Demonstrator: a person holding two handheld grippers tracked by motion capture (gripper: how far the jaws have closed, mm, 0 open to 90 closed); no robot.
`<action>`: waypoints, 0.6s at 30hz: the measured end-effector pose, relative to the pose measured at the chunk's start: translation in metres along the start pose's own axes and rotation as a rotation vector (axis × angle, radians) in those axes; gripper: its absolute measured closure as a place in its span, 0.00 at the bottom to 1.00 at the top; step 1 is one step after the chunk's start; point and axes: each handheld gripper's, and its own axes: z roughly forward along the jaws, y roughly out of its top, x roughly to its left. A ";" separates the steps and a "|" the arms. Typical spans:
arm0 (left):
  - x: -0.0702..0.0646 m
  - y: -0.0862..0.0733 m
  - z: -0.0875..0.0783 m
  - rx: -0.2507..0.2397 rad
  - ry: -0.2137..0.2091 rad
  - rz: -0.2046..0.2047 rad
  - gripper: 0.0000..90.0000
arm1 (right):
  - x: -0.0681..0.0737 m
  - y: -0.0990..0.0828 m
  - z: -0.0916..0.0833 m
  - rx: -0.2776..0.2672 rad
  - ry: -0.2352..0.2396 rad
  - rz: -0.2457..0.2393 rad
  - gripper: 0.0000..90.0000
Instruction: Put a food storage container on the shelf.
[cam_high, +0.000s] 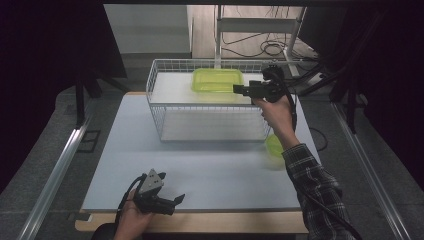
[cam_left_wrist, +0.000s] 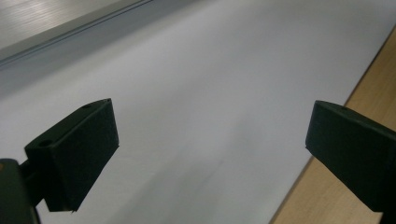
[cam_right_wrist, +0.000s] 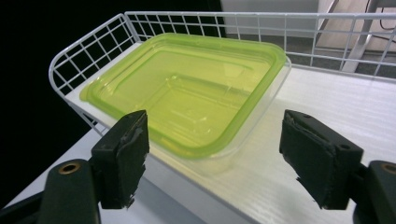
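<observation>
- While the right gripper (cam_high: 239, 90) is held out over the top shelf of the white wire rack (cam_high: 155, 107), its jaws stand wide apart with nothing pressed between them.
- From the right gripper view, the two black pads (cam_right_wrist: 122, 156) frame the near corner of the green container (cam_right_wrist: 187, 95); neither pad touches it.
- That container, a shallow rectangular tub with a yellow-green lid on a clear base, sits flat on the rack's white top shelf, toward the back and close to the wire rim (cam_right_wrist: 88, 51).
- Seen from the high view, the container (cam_high: 218, 80) lies just to the left of the right gripper's tips, about mid-width on the shelf.
- Below the right forearm, with its plaid sleeve (cam_high: 312, 185), a small green round thing (cam_high: 274, 146) rests on the grey table (cam_high: 210, 175) beside the rack's right end; it is blurred, so I cannot tell what it is.
- Down at the near edge of the table, the left gripper (cam_high: 178, 199) is held low in the left hand (cam_high: 131, 217), pointing to the right.
- Its jaws are also spread wide and empty, with bare tabletop (cam_left_wrist: 210, 93) and the wooden edge (cam_left_wrist: 327, 196) between them in the left gripper view.
</observation>
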 end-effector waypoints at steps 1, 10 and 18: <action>0.000 0.000 0.000 0.000 0.000 0.000 0.03 | 0.000 -0.001 -0.001 0.001 0.000 -0.011 0.24; 0.002 0.000 -0.001 -0.003 0.021 0.009 0.03 | 0.007 -0.016 -0.014 0.005 0.014 -0.062 0.19; 0.000 0.000 0.000 0.003 0.020 0.027 0.03 | 0.013 -0.033 -0.025 0.017 0.014 -0.136 0.14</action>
